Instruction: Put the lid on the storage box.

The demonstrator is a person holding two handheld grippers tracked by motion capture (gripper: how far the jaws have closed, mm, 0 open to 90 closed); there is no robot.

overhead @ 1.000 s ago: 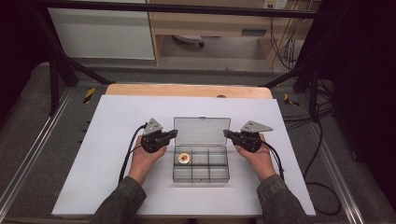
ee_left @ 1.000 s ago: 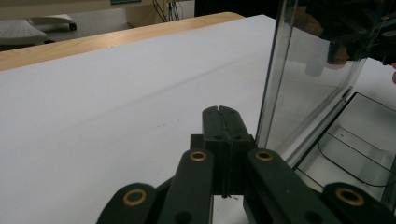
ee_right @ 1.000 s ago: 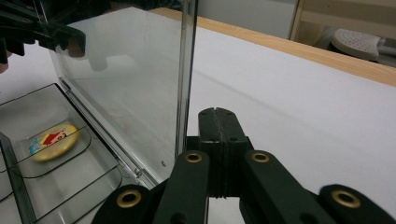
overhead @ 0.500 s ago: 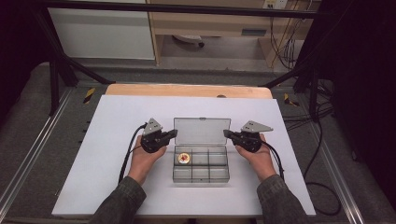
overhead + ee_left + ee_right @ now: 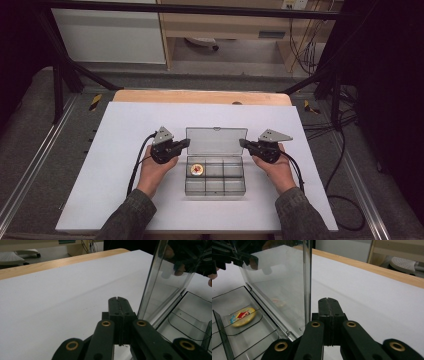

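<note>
Organizer box (image 5: 215, 176) lies long axis left-right, lid (image 5: 216, 140) upright, between left hand-held gripper (image 5: 187, 143) and right hand-held gripper (image 5: 243, 143), both closed empty

1. From high above our side, we look forward and down over the whole white table (image 5: 125, 165).
2. Each gripper view sits low, close, facing inward.
3. All share the clear plastic compartment box (image 5: 215, 172) (image 5: 190, 312) (image 5: 244, 325).
</note>
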